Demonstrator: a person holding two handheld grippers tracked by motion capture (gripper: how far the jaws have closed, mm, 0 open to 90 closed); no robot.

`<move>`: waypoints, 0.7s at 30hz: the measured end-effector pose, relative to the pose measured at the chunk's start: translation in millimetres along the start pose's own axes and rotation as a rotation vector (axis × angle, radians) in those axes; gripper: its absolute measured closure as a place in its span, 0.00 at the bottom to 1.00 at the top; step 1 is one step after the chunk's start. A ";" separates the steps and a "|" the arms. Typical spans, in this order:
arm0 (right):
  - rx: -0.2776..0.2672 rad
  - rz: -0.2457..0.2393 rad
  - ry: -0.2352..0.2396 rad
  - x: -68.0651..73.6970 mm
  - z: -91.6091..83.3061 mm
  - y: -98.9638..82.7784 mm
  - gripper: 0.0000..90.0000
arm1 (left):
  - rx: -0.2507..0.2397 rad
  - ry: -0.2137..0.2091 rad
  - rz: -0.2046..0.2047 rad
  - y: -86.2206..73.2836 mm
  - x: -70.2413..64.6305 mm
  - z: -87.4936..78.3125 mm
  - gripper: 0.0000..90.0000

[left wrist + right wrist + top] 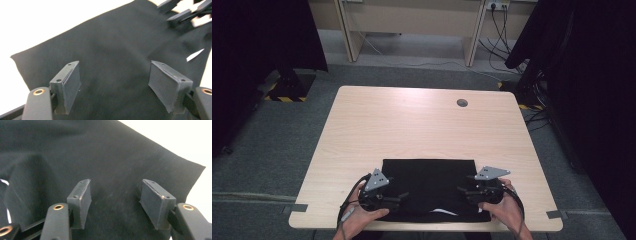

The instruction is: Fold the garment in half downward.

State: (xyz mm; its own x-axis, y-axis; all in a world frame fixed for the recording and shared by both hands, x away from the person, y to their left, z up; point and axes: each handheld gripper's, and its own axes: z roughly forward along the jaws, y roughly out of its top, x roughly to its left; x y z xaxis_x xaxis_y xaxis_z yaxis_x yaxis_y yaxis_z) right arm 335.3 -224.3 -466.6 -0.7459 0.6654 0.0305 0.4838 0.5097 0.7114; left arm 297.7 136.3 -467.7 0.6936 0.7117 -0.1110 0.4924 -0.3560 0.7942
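A black cloth (pixel 428 185) lies folded flat at the near edge of the light wooden table (pixel 412 122), with a small white tag (pixel 443 212) showing near its front. My left gripper (pixel 401 198) hovers over the cloth's left part, jaws open and empty, pointing right. My right gripper (pixel 462 190) is over the cloth's right part, jaws open and empty, pointing left. In the left gripper view the cloth (pixel 112 57) spreads under the open gripper (pixel 115 85), and the other gripper's fingers (pixel 178 16) show at the top right. In the right gripper view the cloth (pixel 100 162) lies beneath the open gripper (pixel 113 202).
A round cable hole (pixel 462 103) sits in the table's far right part. Dark curtains (pixel 262 35) hang on both sides, and cables (pixel 499 45) run along the floor behind the table. Tape marks (pixel 298 208) sit at the table's near corners.
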 end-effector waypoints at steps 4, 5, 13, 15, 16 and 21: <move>-0.004 0.005 -0.010 -1.9 0.9 -7.2 0.45 | 0.055 0.034 0.031 -14.6 0.4 4.2 0.27; 0.002 0.004 -0.015 -1.9 0.2 -7.2 0.45 | 0.046 0.033 0.030 -16.3 0.5 3.6 0.27; 0.017 0.007 -0.061 -11.3 3.6 -3.5 0.43 | 0.063 0.036 0.054 -9.5 5.3 10.4 0.27; 0.012 0.033 -0.074 -25.4 7.1 -0.2 0.43 | 0.054 0.043 0.060 -2.4 9.8 20.8 0.27; 0.013 0.038 -0.080 -29.7 8.1 1.3 0.43 | 0.053 0.043 0.060 0.3 11.5 24.4 0.27; 0.036 0.064 -0.101 -42.4 9.8 9.0 0.42 | 0.054 0.055 0.061 11.5 15.7 38.3 0.27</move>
State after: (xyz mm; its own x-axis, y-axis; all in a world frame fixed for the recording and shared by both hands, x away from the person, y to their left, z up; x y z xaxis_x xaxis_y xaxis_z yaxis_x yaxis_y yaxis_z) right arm 375.8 -242.6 -468.4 -0.6642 0.7475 0.0031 0.5464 0.4826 0.6845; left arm 334.5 120.2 -483.2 0.6939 0.7195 -0.0291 0.4789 -0.4310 0.7648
